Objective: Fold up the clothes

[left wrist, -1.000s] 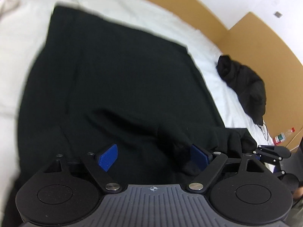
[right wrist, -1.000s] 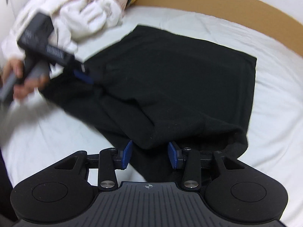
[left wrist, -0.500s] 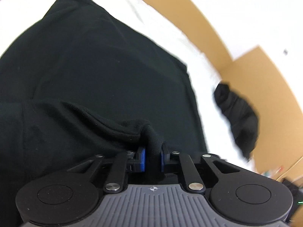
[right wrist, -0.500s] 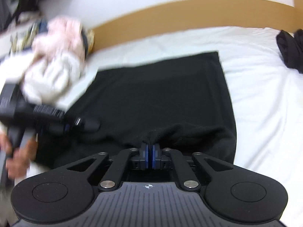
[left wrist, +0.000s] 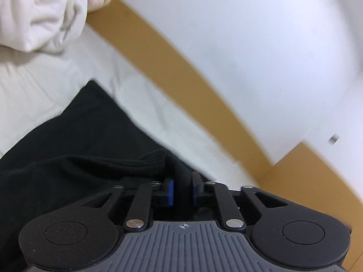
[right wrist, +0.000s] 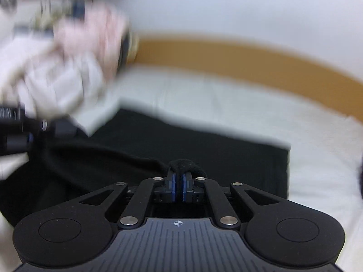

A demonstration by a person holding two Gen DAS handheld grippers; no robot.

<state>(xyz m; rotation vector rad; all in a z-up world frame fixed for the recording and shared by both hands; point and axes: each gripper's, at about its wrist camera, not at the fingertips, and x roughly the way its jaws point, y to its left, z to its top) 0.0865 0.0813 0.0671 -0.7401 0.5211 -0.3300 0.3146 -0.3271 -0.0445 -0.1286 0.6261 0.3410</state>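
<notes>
A black garment (left wrist: 74,140) lies spread on a white bed sheet (left wrist: 34,83); it also shows in the right wrist view (right wrist: 204,149). My left gripper (left wrist: 182,188) is shut on a bunched edge of the black garment, lifted off the bed. My right gripper (right wrist: 178,184) is shut on another bunched edge of the same garment. The left gripper also shows in the right wrist view at the left (right wrist: 22,133), blurred, at the garment's edge.
A pile of white and pink clothes (left wrist: 43,11) lies at the far left of the bed, blurred in the right wrist view (right wrist: 68,72). A wooden headboard (left wrist: 181,77) runs behind the bed below a white wall (left wrist: 261,34).
Both grippers have closed on the black garment's near edge, lifted it and carried it toward the headboard. Both views now tilt upward and are blurred by motion.
</notes>
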